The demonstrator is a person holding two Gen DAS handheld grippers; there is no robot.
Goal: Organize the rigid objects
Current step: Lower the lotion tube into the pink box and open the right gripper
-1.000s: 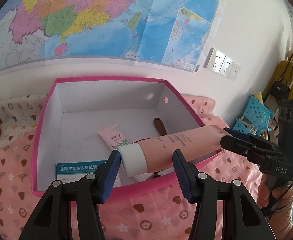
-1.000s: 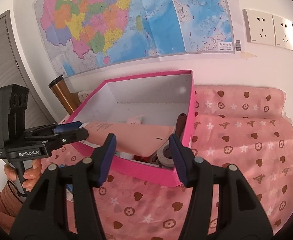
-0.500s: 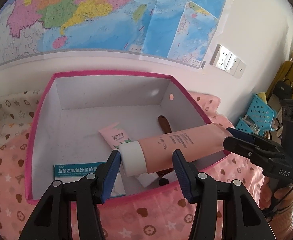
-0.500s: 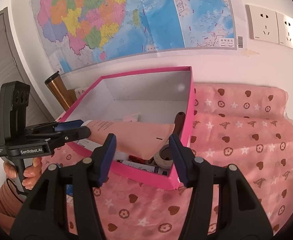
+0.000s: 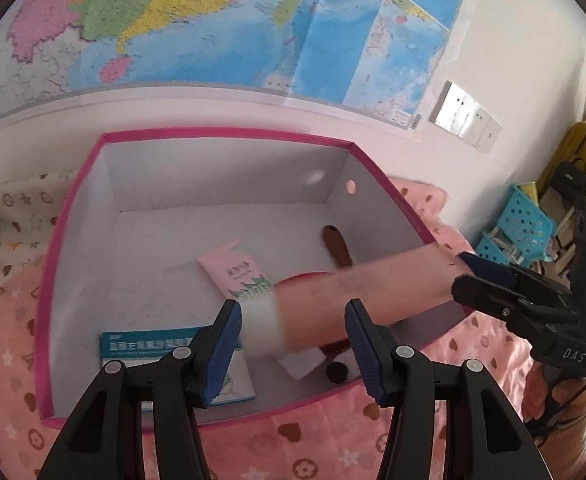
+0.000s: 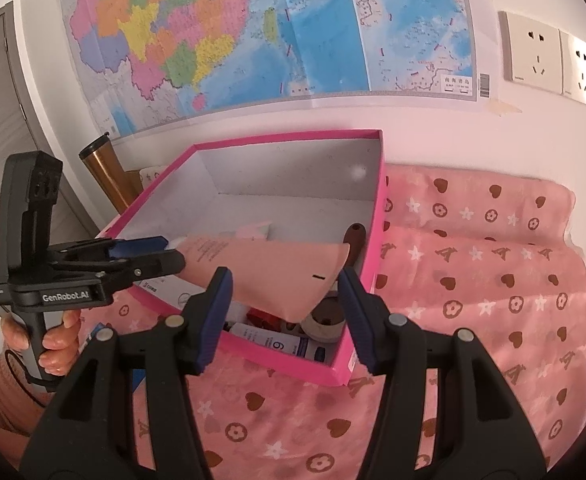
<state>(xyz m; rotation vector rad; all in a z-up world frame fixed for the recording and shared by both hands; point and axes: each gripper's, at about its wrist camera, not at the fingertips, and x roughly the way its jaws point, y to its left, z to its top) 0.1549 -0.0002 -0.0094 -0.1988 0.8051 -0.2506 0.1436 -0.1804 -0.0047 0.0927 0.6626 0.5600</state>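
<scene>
**Desk:** Wall map (image 6: 253,32) and sockets (image 6: 533,52) behind, heart-print pink cloth (image 6: 473,272) below. What has just changed?

**Photographer:** The large pink tube (image 5: 373,292) now hangs lower and further in over the pink box (image 5: 221,134) than a second ago. It blurs in the left wrist view, so it is on the move. The box fills more of that view as the left gripper (image 5: 293,312) sinks toward it.

**Desk:** And the grips?

**Photographer:** Unchanged. The left gripper pinches the white cap end and the right gripper (image 5: 477,276) clamps the flat crimped end. The tube spans the box's near corner, clear of the floor.

**Desk:** Meaning?

**Photographer:** My read is that the tube is about to be set down in the box. It would land on or beside the small pink tube (image 5: 237,272), the teal carton (image 5: 153,346) and the brown handle (image 5: 337,246). A tape roll (image 6: 325,318) crowds the near corner, so both ends should go down flat.

**Desk:** Rest of the room?

**Photographer:** A copper flask (image 6: 105,176) stands at the left and a blue basket (image 5: 517,224) at the right. A person's hand (image 6: 59,344) holds the left gripper's handle.
</scene>
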